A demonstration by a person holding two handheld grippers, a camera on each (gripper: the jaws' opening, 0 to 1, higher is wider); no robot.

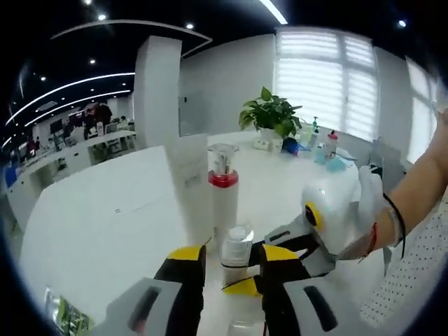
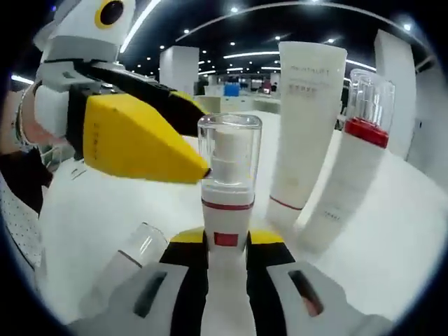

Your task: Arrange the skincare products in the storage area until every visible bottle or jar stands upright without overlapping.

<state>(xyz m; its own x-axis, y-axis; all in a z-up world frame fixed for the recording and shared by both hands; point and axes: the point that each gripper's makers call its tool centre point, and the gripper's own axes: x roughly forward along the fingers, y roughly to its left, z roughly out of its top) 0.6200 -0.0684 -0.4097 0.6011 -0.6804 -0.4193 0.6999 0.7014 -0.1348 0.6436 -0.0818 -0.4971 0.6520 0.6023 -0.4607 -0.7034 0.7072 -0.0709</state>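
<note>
your right gripper [image 2: 225,255] pinches the small bottle [image 2: 227,182] upright on the bench [image 1: 105,210]; tube [image 2: 302,119] and red-collar bottle [image 2: 350,161] stand at 2 o'clock. left gripper [image 1: 227,269] spread around it. a clear bottle [image 2: 122,269] at 8 o'clock seems lying, still to do.

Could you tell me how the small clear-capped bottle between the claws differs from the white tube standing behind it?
The small clear-capped bottle is short, while the white tube stands much taller. The bottle has a see-through cap over a pump and a red band; the tube is plain opaque white, widest at its top. The bottle sits between the right claw jaws; the tube stands free on the table. Both are upright and mostly white.
</note>
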